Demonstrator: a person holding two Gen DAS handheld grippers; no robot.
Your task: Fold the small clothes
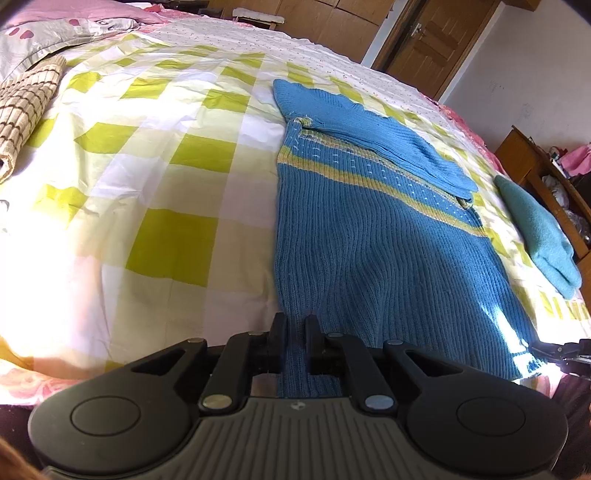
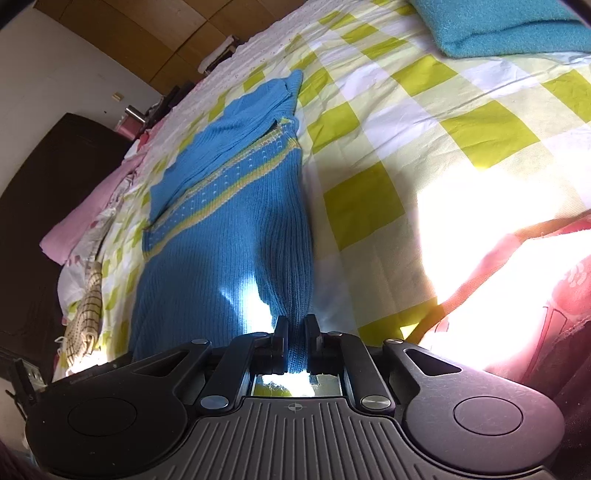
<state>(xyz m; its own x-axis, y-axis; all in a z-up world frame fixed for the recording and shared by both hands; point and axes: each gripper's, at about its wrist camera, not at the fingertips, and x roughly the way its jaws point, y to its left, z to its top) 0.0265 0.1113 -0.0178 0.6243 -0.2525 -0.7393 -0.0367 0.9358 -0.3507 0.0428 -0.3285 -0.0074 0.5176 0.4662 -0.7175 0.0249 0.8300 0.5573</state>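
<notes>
Sunlit bedding fills both views: a bed (image 1: 177,155) spread with a green-and-white checked sheet, wooden doors behind it.

Left wrist view: a blue knitted sweater (image 1: 369,236) with a yellow stripe band lies flat on the sheet, one sleeve folded across its chest. The left gripper (image 1: 295,328) has its jaws clamped on the near hem of the sweater, at its left corner, with knit bunched between them. A folded teal cloth (image 1: 543,236) lies apart to the right, a checked brown towel (image 1: 26,107) at the far left, and pink pillows (image 1: 55,26) by the head of the bed.

Right wrist view: the right gripper (image 2: 295,332) has its jaws pinched on the same hem at the sweater's (image 2: 221,236) other corner, the fabric drawn into ridges. The teal cloth (image 2: 498,26) sits at the top right; a red blanket (image 2: 546,295) lies along the bed's near edge.
</notes>
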